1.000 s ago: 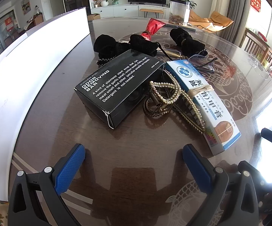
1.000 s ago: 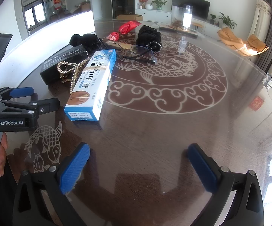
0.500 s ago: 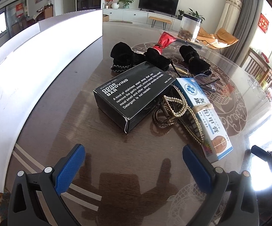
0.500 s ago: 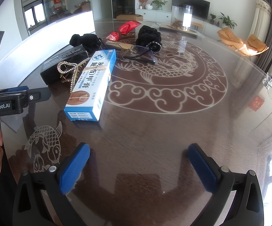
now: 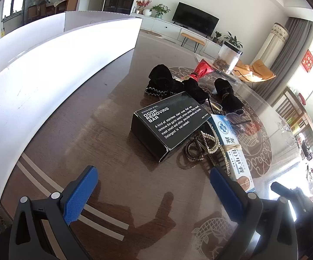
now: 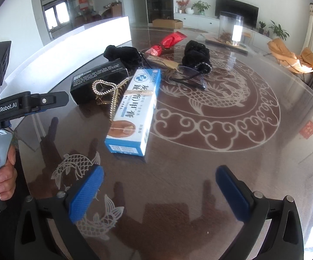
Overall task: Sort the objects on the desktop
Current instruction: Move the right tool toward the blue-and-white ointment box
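Note:
A black "Odor Removing Bar" box lies on the dark glass table. Beside it rests a blue-white medicine box, with a pearl hair clip draped over it. Black velvet pouches, a red pouch and clear glasses sit behind. My left gripper is open, nearer than the black box and empty. My right gripper is open too, just short of the medicine box.
A long white panel runs along the table's left edge. A clear jar stands at the far side. In the right wrist view the left gripper's body and a hand fill the left edge.
My left gripper has swung left and pulled back, so the boxes now lie further right and farther off. The right gripper has stayed in place.

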